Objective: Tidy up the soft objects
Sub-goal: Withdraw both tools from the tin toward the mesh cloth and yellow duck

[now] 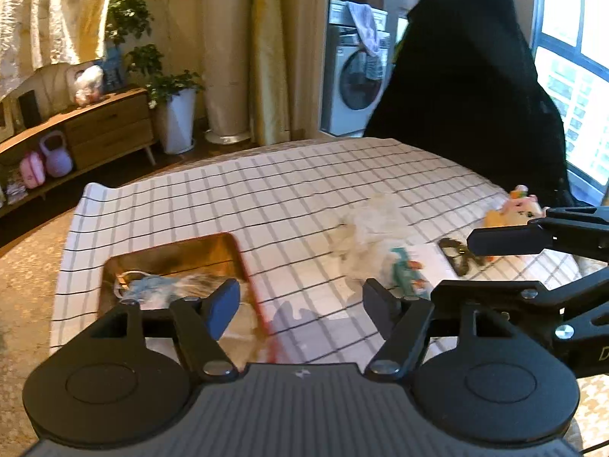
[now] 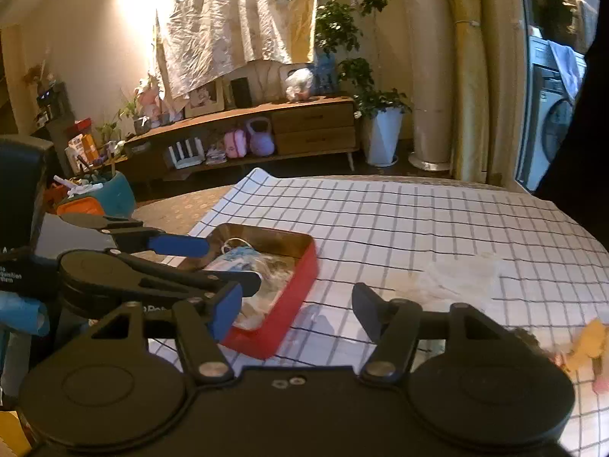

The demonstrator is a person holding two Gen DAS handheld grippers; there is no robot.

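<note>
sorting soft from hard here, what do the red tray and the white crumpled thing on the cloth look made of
Red tray: looks like rigid metal or lacquered tin, red outside, with a glossy golden inside that reflects light. White crumpled thing: seems to be thin translucent plastic or tissue, going by its soft wrinkles; blur leaves that open.

Checked cloth (image 2: 418,213), matt, covers the table. Red tray (image 2: 281,304), lower left of the right wrist view, has a glossy metallic inner wall. Gripper bodies: matt black plastic.
</note>
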